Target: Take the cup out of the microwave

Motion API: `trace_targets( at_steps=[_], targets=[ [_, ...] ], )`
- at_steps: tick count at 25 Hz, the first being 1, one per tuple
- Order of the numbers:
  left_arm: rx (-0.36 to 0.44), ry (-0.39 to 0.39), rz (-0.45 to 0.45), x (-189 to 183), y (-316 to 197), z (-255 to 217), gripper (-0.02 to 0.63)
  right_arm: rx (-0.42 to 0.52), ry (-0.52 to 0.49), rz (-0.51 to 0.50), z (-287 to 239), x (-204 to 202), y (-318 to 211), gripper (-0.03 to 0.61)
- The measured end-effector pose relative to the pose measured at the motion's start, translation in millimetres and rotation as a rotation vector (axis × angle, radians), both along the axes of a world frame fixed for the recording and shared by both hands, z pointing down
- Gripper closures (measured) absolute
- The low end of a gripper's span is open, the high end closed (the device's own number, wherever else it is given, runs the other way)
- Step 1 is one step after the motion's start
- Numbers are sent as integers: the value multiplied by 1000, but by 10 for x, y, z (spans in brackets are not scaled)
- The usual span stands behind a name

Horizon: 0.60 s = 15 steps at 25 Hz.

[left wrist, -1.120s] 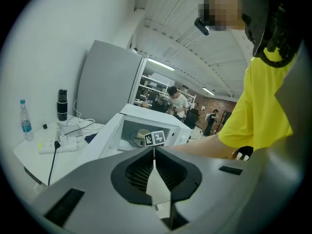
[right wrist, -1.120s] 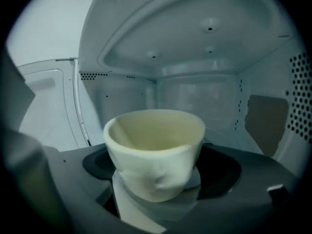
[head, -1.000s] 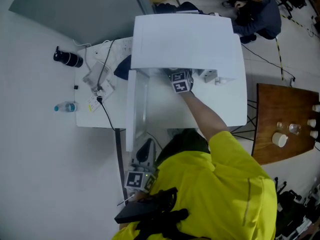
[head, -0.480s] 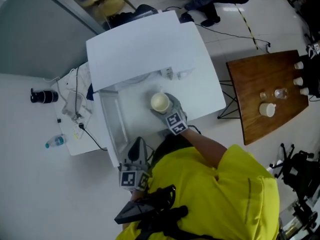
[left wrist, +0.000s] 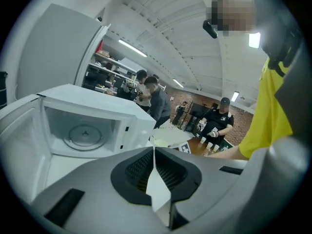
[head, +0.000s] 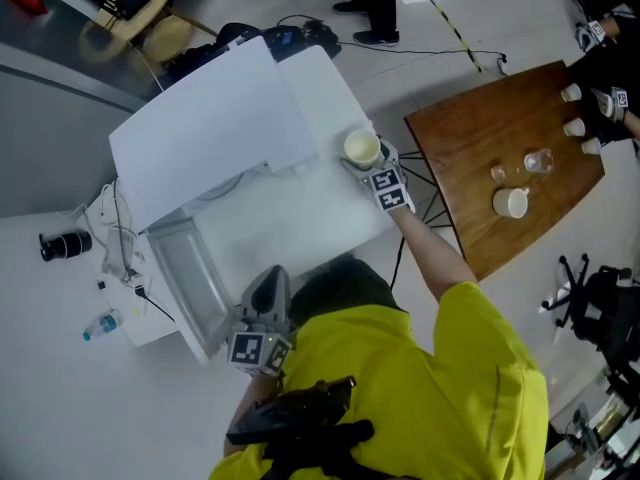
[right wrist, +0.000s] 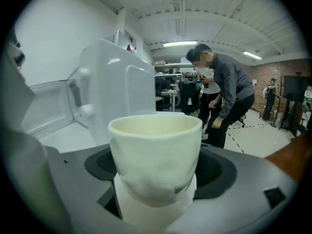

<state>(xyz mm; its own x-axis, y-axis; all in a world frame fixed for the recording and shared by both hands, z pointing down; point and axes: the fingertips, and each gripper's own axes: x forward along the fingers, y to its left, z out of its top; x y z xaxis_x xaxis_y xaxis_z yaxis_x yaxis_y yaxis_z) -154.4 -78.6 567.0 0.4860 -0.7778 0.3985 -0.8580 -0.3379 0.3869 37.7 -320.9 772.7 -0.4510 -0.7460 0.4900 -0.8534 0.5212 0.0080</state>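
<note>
no legible text, brand or number anywhere, only square black-and-white coded markers on left cube (head: 257, 351), right cube (head: 389, 189)

Cup (right wrist: 155, 152) base: not vis.

The left gripper (left wrist: 154, 165) fills the foreground below the microwave (left wrist: 92, 101), its jaws pressed together with nothing between them. The microwave's door (left wrist: 19, 130) hangs open at its left, and the turntable (left wrist: 85, 134) shows inside. Just right of the microwave sits a pale cup (left wrist: 161, 142), with a yellow sleeve (left wrist: 265, 116) farther right.
</note>
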Motion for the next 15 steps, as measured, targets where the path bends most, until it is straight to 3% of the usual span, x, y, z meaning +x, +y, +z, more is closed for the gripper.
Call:
trace_targets(
  at_steps=[3,5,15],
  targets=[
    [-25,-27,27,150,-69,64,609,4,-48,51,154,-16,-678,124],
    [-40,-47,27,167,-100,91,609,0,-49,34,202,-167,-933,124],
    [-36,-61,-64,-26,-278,73,609,-37,-25,-31,452,-450,-1126,120]
  ],
)
